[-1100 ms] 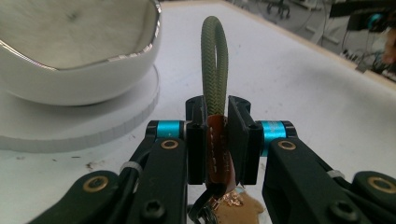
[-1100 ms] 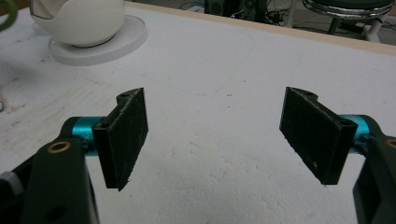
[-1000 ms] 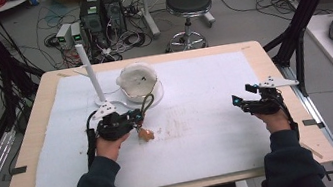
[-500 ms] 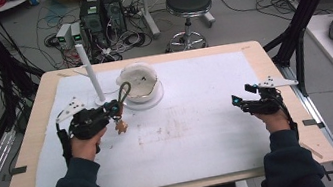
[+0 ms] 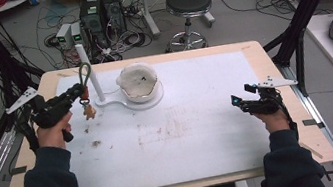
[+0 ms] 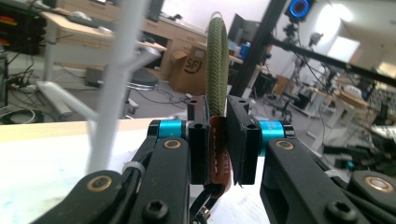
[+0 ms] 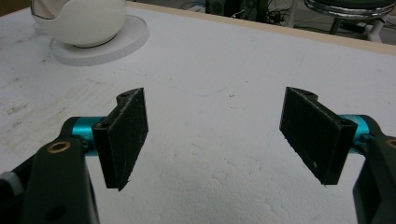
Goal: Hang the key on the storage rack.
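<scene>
My left gripper (image 5: pixel 77 93) is shut on a keychain (image 5: pixel 86 88), held above the left part of the table. The keychain's olive green rope loop (image 6: pixel 217 60) stands up from the jaws, and its brown leather tab (image 6: pixel 219 156) is pinched between the pads. A small tan charm (image 5: pixel 89 112) dangles below. The loop hangs just left of a white post (image 5: pixel 92 77) with side pegs, also seen as the white post (image 6: pixel 114 88) in the left gripper view. My right gripper (image 5: pixel 238 102) rests low at the table's right side, open, with nothing between its jaws (image 7: pixel 217 135).
The post rises from a flat white base (image 5: pixel 120 102) that also carries a white bowl (image 5: pixel 137 80), seen again as the bowl (image 7: pixel 79 21) in the right gripper view. The white table cover (image 5: pixel 186 136) bears brown smudges. A stool (image 5: pixel 187 4) and electronics stand beyond the table's far edge.
My left gripper has lifted the keychain off the table and carried it left and away from me, up beside the white post. The right gripper has stayed where it was.
</scene>
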The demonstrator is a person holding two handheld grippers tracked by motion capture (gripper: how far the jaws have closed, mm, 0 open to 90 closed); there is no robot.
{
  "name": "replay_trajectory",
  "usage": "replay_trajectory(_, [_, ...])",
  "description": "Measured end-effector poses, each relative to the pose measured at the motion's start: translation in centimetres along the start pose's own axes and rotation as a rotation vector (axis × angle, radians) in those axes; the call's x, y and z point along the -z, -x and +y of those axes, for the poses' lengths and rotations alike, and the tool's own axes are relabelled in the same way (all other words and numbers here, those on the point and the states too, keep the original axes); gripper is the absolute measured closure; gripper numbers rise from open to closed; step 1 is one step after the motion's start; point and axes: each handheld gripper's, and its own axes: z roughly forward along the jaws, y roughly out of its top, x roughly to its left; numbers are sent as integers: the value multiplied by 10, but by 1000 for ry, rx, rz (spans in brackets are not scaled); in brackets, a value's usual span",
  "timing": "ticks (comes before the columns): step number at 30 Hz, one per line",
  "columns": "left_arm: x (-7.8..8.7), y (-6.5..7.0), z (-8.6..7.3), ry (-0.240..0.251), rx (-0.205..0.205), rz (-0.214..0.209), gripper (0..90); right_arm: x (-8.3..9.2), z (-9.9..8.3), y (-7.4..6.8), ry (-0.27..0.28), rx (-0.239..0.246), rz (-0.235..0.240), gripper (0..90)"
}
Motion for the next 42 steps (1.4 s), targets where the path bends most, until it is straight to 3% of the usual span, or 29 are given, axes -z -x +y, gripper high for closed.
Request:
replay_trajectory(5, [-4, -13, 4, -35, 25, 55, 790, -1, 0, 0, -3, 0, 0, 238])
replay_trajectory(14, [-19, -24, -4, -79, 53, 132, 790, -1, 0, 0, -7, -1, 0, 238])
replay_trajectory(20, [-31, -26, -10, -123, -10, 194, 788, -2, 0, -1, -11, 3, 2, 238])
replay_trajectory(25, [-36, -24, -12, -133, -62, 213, 774, -2, 0, -1, -12, 1, 2, 238])
replay_trajectory(27, [-36, -23, -13, -140, -75, 224, 735, -2, -1, -1, -12, 1, 3, 238])
replay_trajectory(29, [-35, -23, -14, -137, -78, 230, 628, -2, -1, -1, -12, 2, 3, 238])
replay_trajectory(36, [-25, -16, -20, -110, -110, 197, 459, -2, -1, -1, -9, 6, 4, 238])
replay_trajectory(40, [-19, -9, -28, -126, -172, 209, 260, -2, 0, -2, -9, 10, 9, 238])
replay_trajectory(42, [-16, -6, -33, -137, -212, 194, 207, -3, 0, -3, -7, 20, 11, 238])
